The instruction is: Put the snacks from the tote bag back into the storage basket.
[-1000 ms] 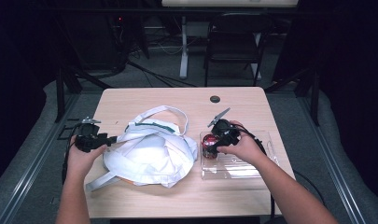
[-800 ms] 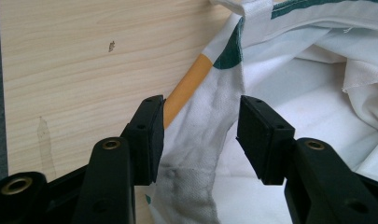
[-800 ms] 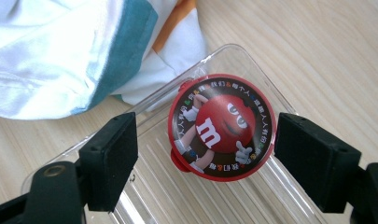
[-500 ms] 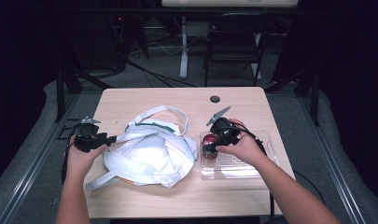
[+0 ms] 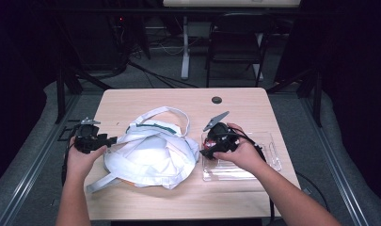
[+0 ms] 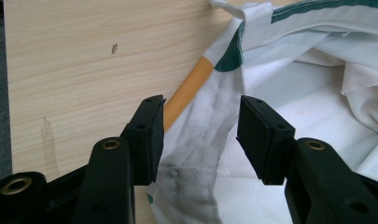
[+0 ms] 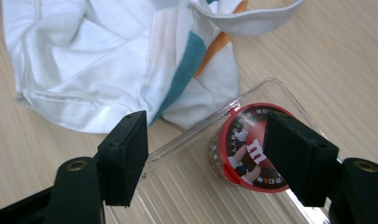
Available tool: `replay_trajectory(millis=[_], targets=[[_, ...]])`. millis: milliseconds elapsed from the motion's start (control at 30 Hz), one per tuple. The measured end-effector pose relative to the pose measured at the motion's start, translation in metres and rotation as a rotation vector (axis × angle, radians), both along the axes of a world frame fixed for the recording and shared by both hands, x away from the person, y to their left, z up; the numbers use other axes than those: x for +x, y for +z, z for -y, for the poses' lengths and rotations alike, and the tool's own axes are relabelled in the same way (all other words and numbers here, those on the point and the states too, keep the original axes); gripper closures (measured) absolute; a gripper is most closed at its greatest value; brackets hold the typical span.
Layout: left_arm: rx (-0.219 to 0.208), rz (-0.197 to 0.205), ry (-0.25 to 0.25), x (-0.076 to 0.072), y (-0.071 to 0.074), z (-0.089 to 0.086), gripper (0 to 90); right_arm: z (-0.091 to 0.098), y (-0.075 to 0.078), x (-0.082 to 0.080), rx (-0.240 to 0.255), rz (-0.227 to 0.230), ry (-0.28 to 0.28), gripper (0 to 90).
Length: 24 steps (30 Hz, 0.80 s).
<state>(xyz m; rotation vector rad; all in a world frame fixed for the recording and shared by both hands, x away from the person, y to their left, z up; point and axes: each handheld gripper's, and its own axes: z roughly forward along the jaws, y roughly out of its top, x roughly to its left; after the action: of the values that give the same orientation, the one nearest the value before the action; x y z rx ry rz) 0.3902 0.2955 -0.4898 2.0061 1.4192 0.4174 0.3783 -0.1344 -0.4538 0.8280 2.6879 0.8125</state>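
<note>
We have the red candy tub (image 7: 249, 147) unpacked in the clear tray (image 5: 268, 165) on the bench (image 5: 146, 101) — right claw (image 7: 210, 156) spread and closing over it, left claw (image 6: 198, 135) spread astride the white bag's (image 5: 150, 155) edge — bagging remains.

Table brightly lit; surroundings dark; high view soft

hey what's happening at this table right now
A person works at a light wooden table with a gripper in each hand. The left gripper has its open jaws around a fold of the white cloth tote bag. The right gripper, jaws just closing but still open, hovers over a round red-lidded candy tub in a clear plastic tray.
</note>
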Motion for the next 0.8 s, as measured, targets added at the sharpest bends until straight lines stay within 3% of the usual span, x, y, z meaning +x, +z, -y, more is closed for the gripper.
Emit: replay_trajectory(millis=[200,800], targets=[[0.001,0.0,0.0,0.0,0.0,0.0,51.5,-0.005,-0.001,-0.007,0.021,0.004,0.012,33.0],[-0.001,-0.005,-0.002,0.0,0.001,-0.001,51.5,-0.022,-0.015,-0.032,0.018,-0.015,0.093,33.6]])
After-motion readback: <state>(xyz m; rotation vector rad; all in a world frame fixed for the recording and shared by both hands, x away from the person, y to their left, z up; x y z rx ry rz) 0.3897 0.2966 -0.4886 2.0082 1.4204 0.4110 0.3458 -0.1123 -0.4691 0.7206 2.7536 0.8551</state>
